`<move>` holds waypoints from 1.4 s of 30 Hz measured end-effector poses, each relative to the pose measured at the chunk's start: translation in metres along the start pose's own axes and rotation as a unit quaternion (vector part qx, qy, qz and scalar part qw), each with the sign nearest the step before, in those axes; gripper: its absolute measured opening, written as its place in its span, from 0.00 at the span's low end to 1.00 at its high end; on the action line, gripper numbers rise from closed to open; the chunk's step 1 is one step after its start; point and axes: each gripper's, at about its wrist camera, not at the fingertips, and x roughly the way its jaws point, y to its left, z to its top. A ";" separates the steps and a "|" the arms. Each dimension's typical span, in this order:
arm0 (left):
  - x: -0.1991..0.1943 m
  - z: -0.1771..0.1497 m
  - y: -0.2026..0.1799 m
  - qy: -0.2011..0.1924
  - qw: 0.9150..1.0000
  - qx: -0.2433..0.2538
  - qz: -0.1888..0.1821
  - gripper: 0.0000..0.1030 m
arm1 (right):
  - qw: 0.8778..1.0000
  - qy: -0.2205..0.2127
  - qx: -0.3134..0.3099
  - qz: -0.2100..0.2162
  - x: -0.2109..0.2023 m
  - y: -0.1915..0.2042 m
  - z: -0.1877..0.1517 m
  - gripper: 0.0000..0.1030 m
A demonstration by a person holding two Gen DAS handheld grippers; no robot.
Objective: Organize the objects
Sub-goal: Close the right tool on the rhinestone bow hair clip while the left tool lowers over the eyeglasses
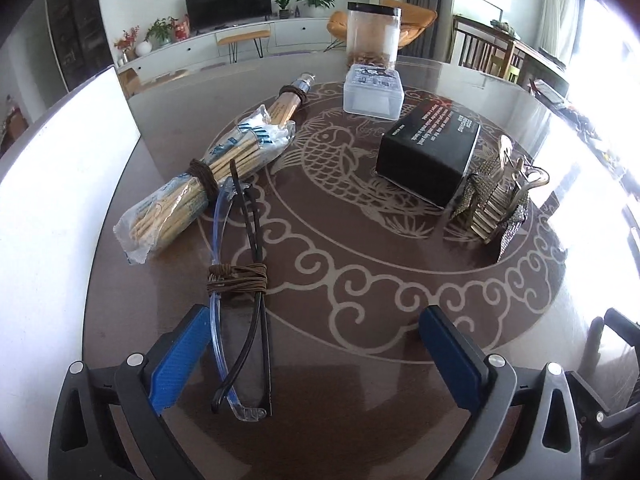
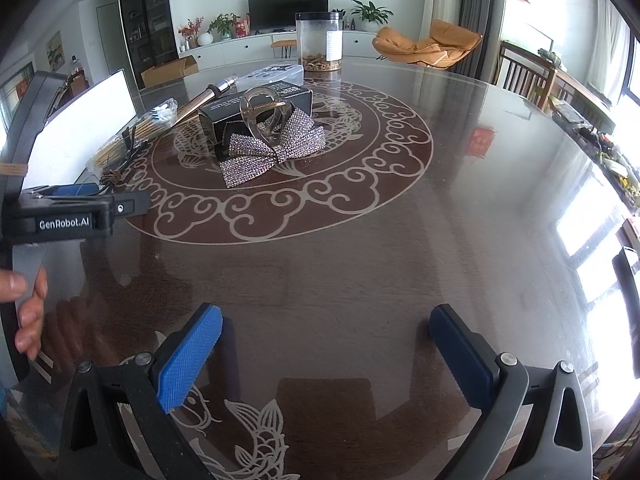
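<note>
Left gripper [image 1: 316, 352]: we held it low over the table with its blue pads spread wide, gripping nothing.
Glasses [image 1: 244, 312]: a folded pair, bound with brown cord around the temples, lay on the glass between our left fingers, closer to the left pad [image 1: 180, 364] and touching or nearly touching it.
Right gripper [image 2: 324, 356]: we held it wide open too, over a bare stretch of table, well apart from every object.
Hand [image 2: 24, 312]: fingers showed at the left edge of the right view, wrapped on the left gripper's handle.
Chopstick bundle [image 1: 192, 192]: in a plastic sleeve and tied with cord, it lay just beyond the glasses, slanting away to the left.
Black box [image 1: 430, 156]: it sat near the table's centre, on the fish pattern.
Rhinestone bow clip [image 2: 272, 148]: it rested against the near side of the black box.
Clear plastic case [image 1: 372, 92]: it stood beyond the box.
Tall jar [image 1: 372, 36]: black-lidded, it stood just behind the case.
Table [image 2: 400, 240]: dark glass-topped, with a pale cloud-and-fish motif.
</note>
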 end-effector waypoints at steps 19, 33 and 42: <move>0.006 0.001 0.001 -0.006 1.000 -0.001 -0.004 1.00 | 0.998 0.054 -0.034 0.023 0.029 0.019 0.040 1.00; 0.009 0.005 0.012 -0.005 0.999 -0.032 0.019 1.00 | 0.991 0.025 -0.105 0.076 0.090 0.040 0.110 1.00; 0.009 0.004 0.011 -0.006 0.999 -0.033 0.019 1.00 | 1.000 0.016 -0.003 0.015 0.084 -0.017 0.102 1.00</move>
